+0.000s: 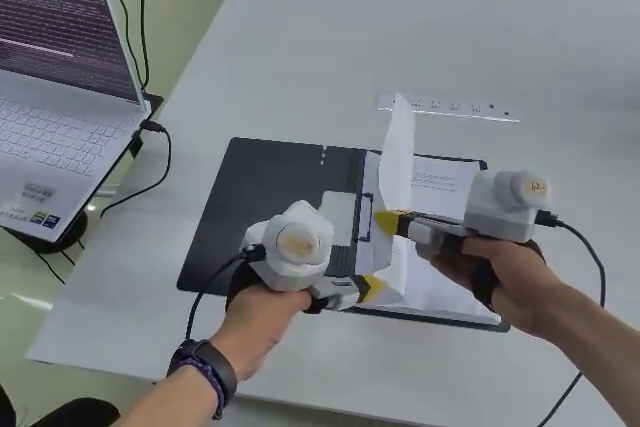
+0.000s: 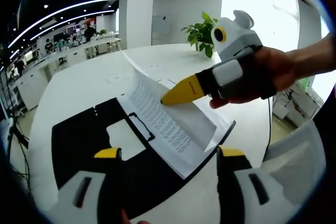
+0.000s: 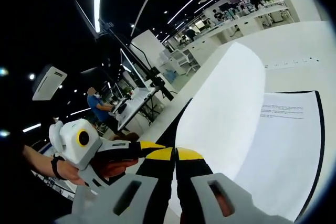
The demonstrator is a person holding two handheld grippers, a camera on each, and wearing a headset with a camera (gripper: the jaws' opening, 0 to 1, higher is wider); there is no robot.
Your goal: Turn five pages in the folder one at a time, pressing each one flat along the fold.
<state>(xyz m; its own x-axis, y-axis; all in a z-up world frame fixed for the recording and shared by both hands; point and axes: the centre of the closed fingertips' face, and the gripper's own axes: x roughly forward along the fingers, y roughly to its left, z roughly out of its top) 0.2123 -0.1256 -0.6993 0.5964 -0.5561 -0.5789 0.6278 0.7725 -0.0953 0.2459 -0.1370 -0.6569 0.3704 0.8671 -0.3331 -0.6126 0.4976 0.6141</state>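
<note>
Folder (image 1: 270,197) open on tabletop (image 1: 400,37), one page (image 1: 400,162) standing upright by the fold — light, floppy, creases easily. Right claw (image 1: 388,219) pinched on it; left claw (image 2: 169,152) apart, empty. Hold near the edge — gently.

- Folder (image 1: 265,197): plain matte black, with a pale grey-white rectangle (image 1: 335,217) on its inner cover.
- Page (image 1: 400,172): white, with one face covered in fine rows of dark print and the other blank.
- Left gripper (image 2: 169,153): light grey and white body, with dark jaws capped in bright yellow.
- Right gripper (image 1: 385,219): white and grey shell, with yellow jaw tips over black.
- Bench (image 1: 400,37): plain white with no pattern.
- Laptop (image 1: 55,117): silver-white keyboard and a dark screen with rows of pale text.
- Cables (image 1: 140,7): black.
- Wristband (image 1: 205,367): black with a purple-blue edge.
- Plant (image 2: 202,35): green leaves.
</note>
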